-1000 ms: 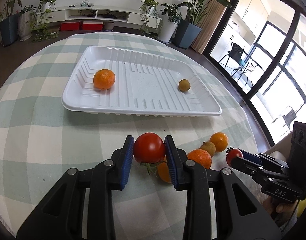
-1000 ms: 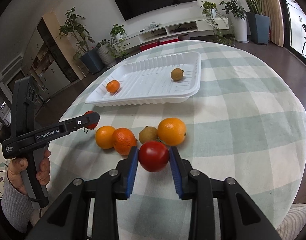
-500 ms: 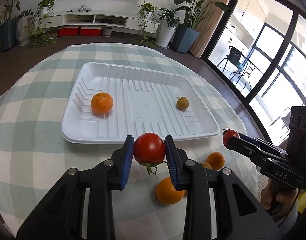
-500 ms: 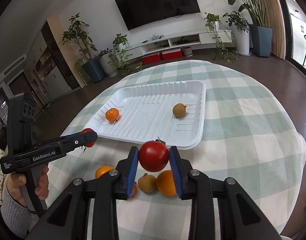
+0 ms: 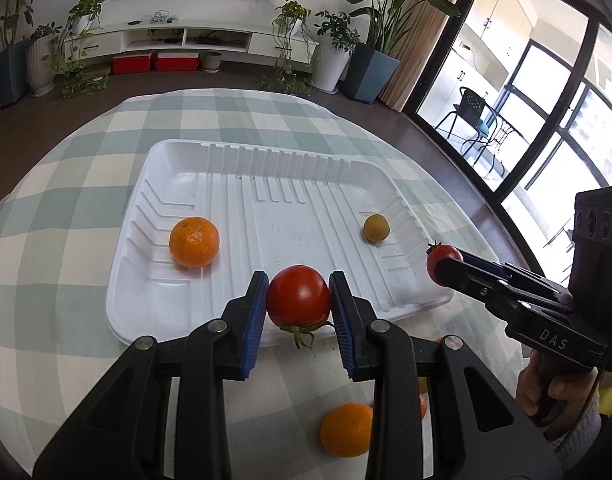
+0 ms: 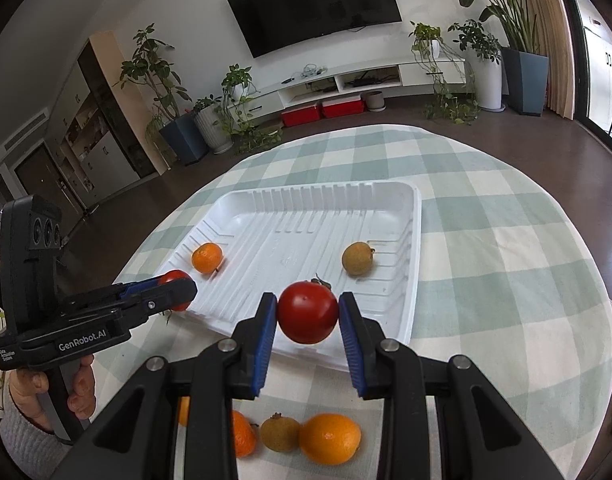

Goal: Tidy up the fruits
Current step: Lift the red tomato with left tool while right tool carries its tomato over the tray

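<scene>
Over the near edge of the white tray (image 5: 241, 184), each claw carries a tomato. The left claw (image 5: 298, 308) is clamped on a ripe red tomato (image 5: 298, 295), its blue pads (image 5: 254, 312) pressing the two flanks at about the widest part, with the green calyx hanging below. The right claw (image 6: 308, 322) grips a second tomato (image 6: 308, 312) the same way, stem end turned up and back. In the left wrist view the right claw's tomato (image 5: 444, 258) shows at the tray's right rim; in the right wrist view the left claw (image 6: 177, 290) sits at the tray's left near corner.

Both tomatoes look smooth and glossy, so I judge them slippery and soft under the skin: a hard squeeze could bruise or split them, a loose one could let them slide out. The hold across the middle looks sound, since the pads meet the fruit where it is fullest. They seem light enough for either claw.

Already lying in the tray are an orange (image 5: 193, 242) at the left and a small brownish-yellow fruit (image 5: 376, 228) at the right, well apart, with bare ribbed floor between them. That ribbing may help keep round fruit from rolling, though a tomato dropped from height could still travel. More fruit waits on the checked table (image 6: 506, 240) near the person: an orange (image 6: 330, 438), a brownish fruit (image 6: 279, 434) and another orange (image 6: 241, 434) partly hidden behind the claw.
</scene>
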Action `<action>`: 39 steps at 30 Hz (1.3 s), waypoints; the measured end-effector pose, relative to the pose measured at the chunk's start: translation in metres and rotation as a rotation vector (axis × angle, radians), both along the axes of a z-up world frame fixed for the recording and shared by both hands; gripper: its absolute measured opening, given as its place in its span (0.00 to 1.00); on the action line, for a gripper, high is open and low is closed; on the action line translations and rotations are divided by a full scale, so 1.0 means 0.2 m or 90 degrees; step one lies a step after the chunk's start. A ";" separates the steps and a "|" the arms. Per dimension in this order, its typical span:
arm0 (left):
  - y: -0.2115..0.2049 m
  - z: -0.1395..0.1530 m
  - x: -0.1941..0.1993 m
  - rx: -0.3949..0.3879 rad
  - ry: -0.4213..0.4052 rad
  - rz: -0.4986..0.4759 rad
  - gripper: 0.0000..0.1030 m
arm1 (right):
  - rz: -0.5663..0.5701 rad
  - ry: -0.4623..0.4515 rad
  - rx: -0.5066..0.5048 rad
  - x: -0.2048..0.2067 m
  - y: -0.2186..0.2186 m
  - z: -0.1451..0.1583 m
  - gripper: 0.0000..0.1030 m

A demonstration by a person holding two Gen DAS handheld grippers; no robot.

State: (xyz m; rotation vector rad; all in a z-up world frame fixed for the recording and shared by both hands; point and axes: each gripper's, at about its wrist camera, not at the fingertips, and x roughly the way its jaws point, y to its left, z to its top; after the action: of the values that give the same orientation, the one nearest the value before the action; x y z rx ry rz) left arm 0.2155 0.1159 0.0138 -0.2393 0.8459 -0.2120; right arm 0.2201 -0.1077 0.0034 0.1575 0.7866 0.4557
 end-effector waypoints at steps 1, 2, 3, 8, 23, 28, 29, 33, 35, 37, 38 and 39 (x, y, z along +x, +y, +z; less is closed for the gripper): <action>0.00 0.00 0.02 0.001 0.002 0.000 0.28 | 0.001 0.001 -0.002 0.01 0.01 0.00 0.34; 0.00 -0.01 0.03 0.001 0.003 -0.001 0.28 | 0.001 0.002 -0.003 0.02 0.01 -0.01 0.33; 0.00 -0.02 0.05 0.002 0.005 -0.001 0.28 | 0.002 0.002 -0.004 0.03 0.01 -0.01 0.33; -0.02 -0.04 0.11 0.008 0.011 -0.008 0.28 | 0.001 0.009 -0.009 0.08 0.02 -0.03 0.33; -0.06 -0.10 0.22 0.015 0.026 -0.021 0.28 | 0.008 0.027 -0.027 0.15 0.05 -0.09 0.33; -0.05 -0.13 0.23 0.017 0.030 -0.021 0.28 | 0.009 0.032 -0.035 0.17 0.06 -0.11 0.33; -0.05 -0.13 0.24 0.017 0.030 -0.021 0.28 | 0.008 0.032 -0.037 0.17 0.06 -0.11 0.33; -0.05 -0.13 0.25 0.018 0.028 -0.019 0.28 | 0.008 0.035 -0.041 0.18 0.07 -0.12 0.33; -0.05 -0.13 0.25 0.020 0.028 -0.019 0.28 | 0.008 0.037 -0.045 0.19 0.07 -0.13 0.34; -0.04 -0.14 0.25 0.019 0.029 -0.018 0.28 | 0.007 0.037 -0.048 0.19 0.08 -0.14 0.33; -0.04 -0.14 0.25 0.019 0.029 -0.018 0.28 | 0.007 0.037 -0.049 0.19 0.08 -0.14 0.33; -0.04 -0.14 0.25 0.020 0.030 -0.018 0.28 | 0.006 0.037 -0.050 0.19 0.08 -0.14 0.33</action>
State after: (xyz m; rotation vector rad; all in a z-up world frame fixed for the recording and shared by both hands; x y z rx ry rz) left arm 0.2665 0.1071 -0.0140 -0.2031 0.8988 -0.2198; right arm 0.2587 -0.0916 -0.0248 0.0937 0.8618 0.4303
